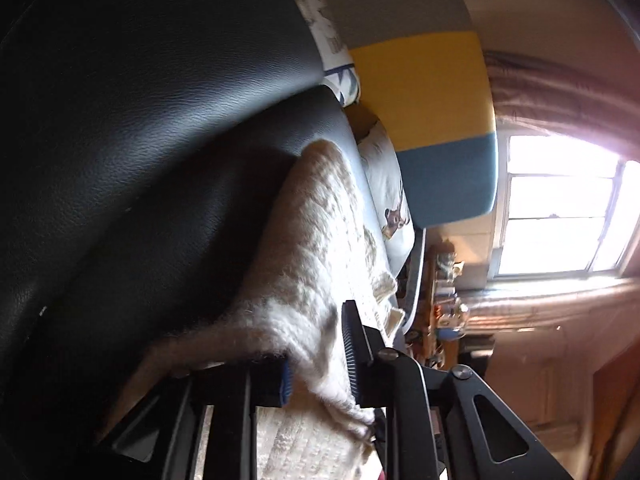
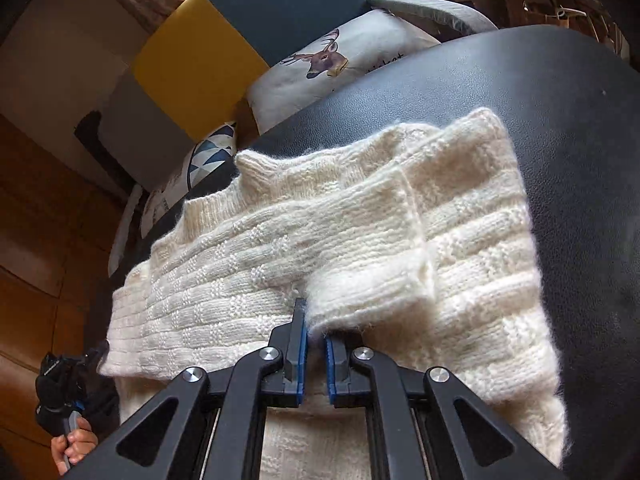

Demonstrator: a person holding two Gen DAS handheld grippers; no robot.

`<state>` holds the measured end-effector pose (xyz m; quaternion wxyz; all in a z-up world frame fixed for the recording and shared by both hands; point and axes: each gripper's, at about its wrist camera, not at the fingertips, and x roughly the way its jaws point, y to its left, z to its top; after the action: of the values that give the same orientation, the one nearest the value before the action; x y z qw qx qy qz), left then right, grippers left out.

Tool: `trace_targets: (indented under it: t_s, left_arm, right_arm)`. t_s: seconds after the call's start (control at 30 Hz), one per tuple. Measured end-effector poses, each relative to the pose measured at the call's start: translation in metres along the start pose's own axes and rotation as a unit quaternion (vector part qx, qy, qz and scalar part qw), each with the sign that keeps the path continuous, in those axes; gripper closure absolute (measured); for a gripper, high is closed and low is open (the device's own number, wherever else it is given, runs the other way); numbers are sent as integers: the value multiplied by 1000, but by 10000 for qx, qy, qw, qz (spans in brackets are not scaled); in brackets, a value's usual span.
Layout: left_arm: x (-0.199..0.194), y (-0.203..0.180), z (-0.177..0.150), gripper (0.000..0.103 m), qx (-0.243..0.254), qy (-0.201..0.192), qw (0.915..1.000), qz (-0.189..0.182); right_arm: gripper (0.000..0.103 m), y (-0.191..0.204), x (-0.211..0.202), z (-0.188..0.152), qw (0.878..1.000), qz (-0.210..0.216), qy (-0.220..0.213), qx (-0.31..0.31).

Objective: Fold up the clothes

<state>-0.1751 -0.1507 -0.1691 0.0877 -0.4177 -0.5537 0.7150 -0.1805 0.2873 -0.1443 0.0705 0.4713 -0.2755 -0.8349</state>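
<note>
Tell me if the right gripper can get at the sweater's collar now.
Probably, but not right away: the right gripper is shut on the folded sleeve at the near edge of the sweater. The collar lies uncovered at the far edge.

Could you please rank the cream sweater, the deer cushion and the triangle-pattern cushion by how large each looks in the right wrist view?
1. Cream sweater, by far the largest, though nearest the camera.
2. Deer cushion.
3. Triangle-pattern cushion, smallest, partly hidden behind the black leather surface.

The sweater's (image 2: 328,240) near end runs off the bottom edge under the right tool (image 2: 316,356); shelf clutter (image 1: 444,300) by the window is too blurred to identify.
</note>
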Motion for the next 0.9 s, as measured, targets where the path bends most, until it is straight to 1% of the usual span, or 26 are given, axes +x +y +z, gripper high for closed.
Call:
trace_targets:
  t_s: [0.03, 0.1, 0.17, 0.23, 0.27, 0.3, 0.37, 0.43, 0.47, 0.5, 0.53, 0.57, 0.6, 0.63, 0.67, 0.7, 0.73, 0.83, 0.9]
  left_arm:
    - [1, -3, -1, 89, 52, 32, 10000, -11]
    - [1, -10, -5, 89, 208, 48, 9998, -25]
    - [4, -22, -6, 89, 567, 36, 9982, 163]
    - [13, -21, -9, 89, 622, 216, 9969, 433]
    - [20, -17, -9, 89, 529, 359, 9970, 440]
    - [24, -12, -9, 89, 432, 434, 9969, 484]
    - [20, 0, -12, 89, 222, 412, 9982, 377]
    - [17, 10, -12, 89, -11, 381, 9990, 255]
    - [16, 13, -10, 89, -178, 361, 9991, 138]
    - [14, 18, -10, 89, -304, 342, 9989, 16]
    - [13, 20, -9, 89, -378, 310, 9988, -80]
    - [11, 22, -9, 89, -406, 280, 9986, -173]
    - [9, 23, -9, 90, -421, 232, 9986, -235]
    - [8, 24, -8, 94, -436, 185, 9984, -298]
    - [6, 25, -8, 95, -456, 137, 9982, -360]
    - [3, 29, -7, 96, -526, 75, 9977, -410]
    - [0, 32, -6, 96, -595, 14, 9972, -460]
    - [-8, 43, -2, 96, -813, -169, 9947, -611]
    - [-13, 60, 0, 96, -1155, -204, 9903, -748]
  right_arm:
    - [97, 2, -4, 1, 10000, 1, -62, -70]
    - [97, 4, -12, 2, 9997, -58, -171, -184]
    - [97, 4, -19, 3, 9991, -179, -261, -267]
    - [97, 4, -25, 3, 9983, -300, -351, -349]
    - [97, 4, -28, 3, 9978, -361, -396, -390]
    - [97, -5, -23, 0, 9983, -426, -269, -280]
    - [97, -22, -16, -8, 9997, -167, -185, 56]
    - [94, -35, -18, -12, 9987, 237, -242, 383]
    - [91, -39, -18, -12, 9974, 421, -265, 518]
    - [82, -44, -18, -12, 9954, 630, -275, 673]
    - [81, -49, -18, -12, 9926, 839, -284, 829]
    - [81, -51, -20, -11, 9904, 931, -350, 960]
    - [81, -51, -22, -11, 9897, 951, -408, 989]
    - [80, -51, -23, -10, 9890, 970, -466, 1015]
    - [80, -45, -22, -9, 9917, 841, -452, 860]
    - [83, -39, -22, -7, 9941, 708, -435, 698]
    - [87, -30, -21, -7, 9953, 692, -416, 537]
    - [87, -2, -17, -7, 9970, 690, -343, 8]
    - [87, 9, -7, -10, 9984, 490, -160, -245]
